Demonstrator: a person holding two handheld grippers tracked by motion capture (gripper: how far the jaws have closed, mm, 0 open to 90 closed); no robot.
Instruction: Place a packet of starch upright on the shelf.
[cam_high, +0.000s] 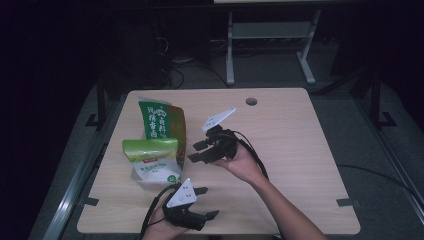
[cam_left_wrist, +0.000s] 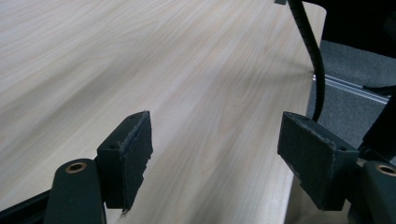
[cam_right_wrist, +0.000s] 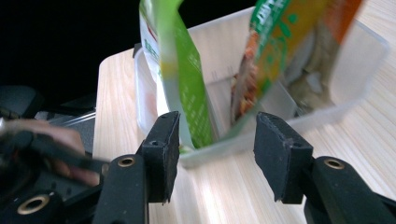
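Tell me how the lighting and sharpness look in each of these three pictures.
High view: dim, the room around the pale wooden table nearly black, fairly sharp. Left gripper view: brighter, the wood grain soft in the distance, the black fingers crisp. Right gripper view: the green snack pouches and clear plastic bin look smeared, with a dark corner upper left.

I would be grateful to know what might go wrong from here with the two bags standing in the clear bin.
1. The tall green-and-orange bag leans in the clear bin and may tip out.
2. The right gripper, open beside the bin's wall, might nudge the bin.
3. The left gripper is open near the table edge, where its cable hangs; it might snag.
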